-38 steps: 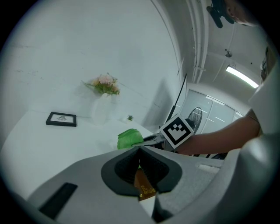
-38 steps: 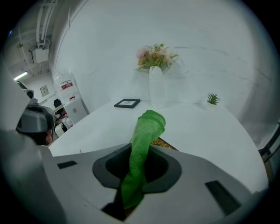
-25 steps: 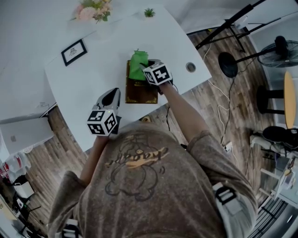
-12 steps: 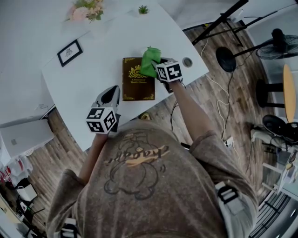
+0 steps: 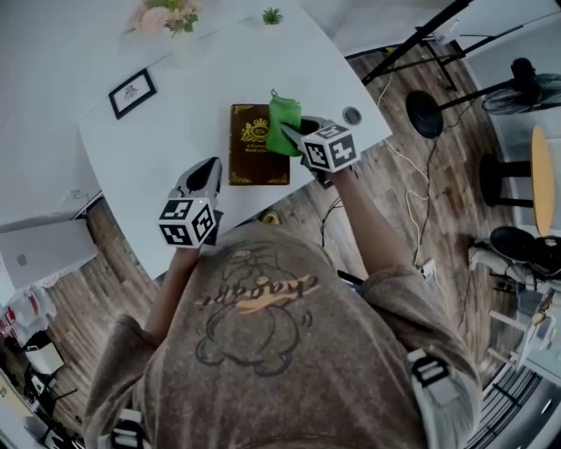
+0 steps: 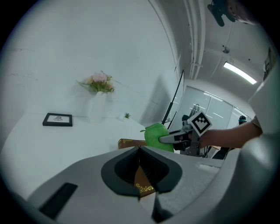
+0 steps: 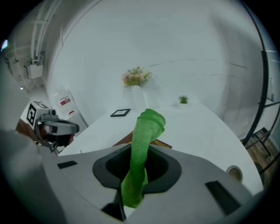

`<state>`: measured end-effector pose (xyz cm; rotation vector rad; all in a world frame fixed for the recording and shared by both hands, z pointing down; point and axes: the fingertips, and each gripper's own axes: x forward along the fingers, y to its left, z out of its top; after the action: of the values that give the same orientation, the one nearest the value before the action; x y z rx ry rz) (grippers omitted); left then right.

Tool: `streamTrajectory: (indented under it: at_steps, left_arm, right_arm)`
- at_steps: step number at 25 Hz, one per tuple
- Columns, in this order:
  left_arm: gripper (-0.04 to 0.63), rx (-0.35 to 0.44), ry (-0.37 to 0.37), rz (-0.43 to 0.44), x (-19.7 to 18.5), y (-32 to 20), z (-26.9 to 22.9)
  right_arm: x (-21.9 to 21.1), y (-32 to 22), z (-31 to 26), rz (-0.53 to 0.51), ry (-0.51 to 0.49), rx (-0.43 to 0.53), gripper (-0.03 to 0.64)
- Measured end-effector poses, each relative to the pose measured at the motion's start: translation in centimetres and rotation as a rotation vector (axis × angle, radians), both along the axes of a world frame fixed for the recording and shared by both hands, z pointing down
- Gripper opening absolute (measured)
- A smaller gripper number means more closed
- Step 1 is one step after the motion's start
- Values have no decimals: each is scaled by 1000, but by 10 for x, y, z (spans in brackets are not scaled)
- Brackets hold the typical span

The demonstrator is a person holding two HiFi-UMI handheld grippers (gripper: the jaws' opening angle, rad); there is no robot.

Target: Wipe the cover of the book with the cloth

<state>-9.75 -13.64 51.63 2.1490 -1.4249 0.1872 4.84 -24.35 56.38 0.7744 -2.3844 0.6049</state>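
Note:
A brown book (image 5: 249, 145) with gold ornament lies flat on the white table (image 5: 166, 140), near its front edge. My right gripper (image 5: 296, 136) is shut on a green cloth (image 5: 283, 121), which hangs bunched over the book's right edge. In the right gripper view the cloth (image 7: 142, 144) stands up out of the shut jaws, above the book (image 7: 161, 144). My left gripper (image 5: 209, 168) is shut on nothing, hovering left of the book at the table's front edge. The left gripper view shows the book (image 6: 130, 143) and the cloth (image 6: 155, 136) ahead of its jaws.
A framed picture (image 5: 133, 91), a vase of flowers (image 5: 166, 17) and a small plant (image 5: 273, 15) stand at the table's far side. A round cable hole (image 5: 351, 115) sits right of the book. Stands, cables and a fan (image 5: 526, 88) crowd the wooden floor on the right.
My right gripper has carried the cloth from the book's far end over to its right edge and lifted it, uncovering the cover. The left gripper has barely moved.

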Motion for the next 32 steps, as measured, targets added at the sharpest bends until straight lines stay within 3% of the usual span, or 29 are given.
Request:
streamTrajectory:
  at_steps: [13, 18, 24, 32]
  left_arm:
    - [3, -8, 3, -57, -14, 20, -1]
    - [3, -14, 6, -69, -18, 23, 2]
    - [3, -15, 10, -65, -15, 23, 1]
    - [3, -14, 10, -55, -11, 19, 1]
  right_arm:
    - [-84, 105, -4, -351, -45, -46, 71]
    - [-101, 124, 14, -403, -15, -70, 71]
    - [-99, 132, 41, -474, 150, -33, 71]
    - [-94, 109, 45, -458, 188, -24, 72]
